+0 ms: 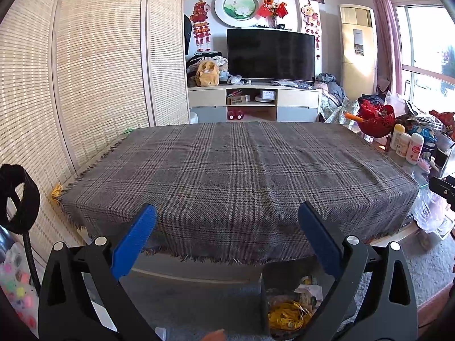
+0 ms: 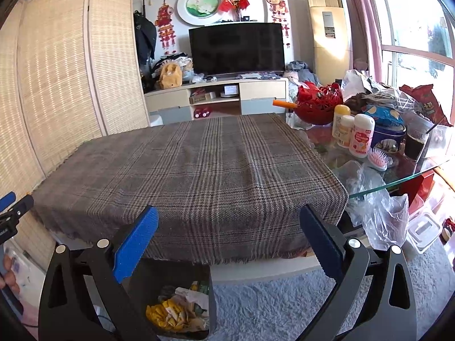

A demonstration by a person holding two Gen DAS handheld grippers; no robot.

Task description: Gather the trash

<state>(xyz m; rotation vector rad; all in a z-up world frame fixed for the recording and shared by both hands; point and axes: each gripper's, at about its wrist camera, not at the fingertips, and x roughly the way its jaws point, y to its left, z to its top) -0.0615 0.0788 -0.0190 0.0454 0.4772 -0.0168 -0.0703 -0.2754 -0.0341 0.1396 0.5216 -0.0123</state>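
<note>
Below table edge: bin (image 2: pixel 182 307) holds wrappers | left tool (image 1: pixel 227 233) spread | right tool (image 2: pixel 229 236) spread

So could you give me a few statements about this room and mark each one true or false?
1. Both hand-held grippers, left and right, are open and hold nothing. True.
2. The bin below the table edge is empty. False: it holds yellow wrappers and paper.
3. A plaid cloth covers the table. True.
4. The television is showing a picture. False: its screen is dark.
5. The red basket sits in the middle of the plaid cloth. False: it sits past the cloth's right edge, among bottles and bags.
</note>
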